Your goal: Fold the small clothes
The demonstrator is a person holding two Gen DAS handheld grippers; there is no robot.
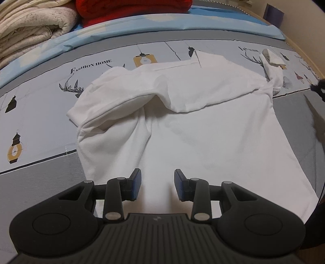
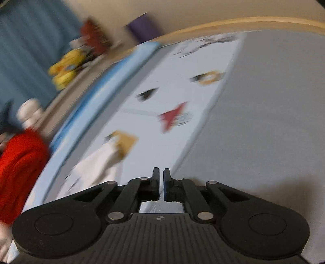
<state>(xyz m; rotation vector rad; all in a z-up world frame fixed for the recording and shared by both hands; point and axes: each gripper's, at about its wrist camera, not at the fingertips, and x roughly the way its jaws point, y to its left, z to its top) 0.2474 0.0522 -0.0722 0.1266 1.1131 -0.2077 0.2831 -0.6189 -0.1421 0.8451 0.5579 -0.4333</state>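
Nearest you, your left gripper (image 1: pixel 156 183) hangs over the hem end of the white shirt (image 1: pixel 203 130), pitched steeply downward, its blue pads (image 1: pixel 137 182) standing moderately apart with nothing between them; cloth lies below the gap, but whether the tips touch it cannot be told. Next, the white shirt itself: spread on the bed (image 1: pixel 40 178), lower body flat and mostly smooth, one long crease running up its left half. Beyond that, the upper part has been turned over across the chest, forming a raised ridge, with one sleeve (image 1: pixel 95 101) bunched at the far left and the other sleeve (image 1: pixel 273 67) trailing off twisted at the far right. Judged from this, the fold is begun but early: a first turn-over is in, the sleeves are not tucked, and the body has yet to be brought into a compact packet. Farther back, at the bed's far edge, sit a cream blanket (image 1: pixel 30 26) and a red garment (image 1: pixel 132 10), folded. Your right gripper (image 2: pixel 160 181) is off to the side of the shirt, tilted moderately downward and rolled so the bed runs diagonally in its blurred view; its jaws are closed almost to touching and hold nothing, with only a corner of white cloth (image 2: pixel 97 164) visible to its left, apart from the tips.
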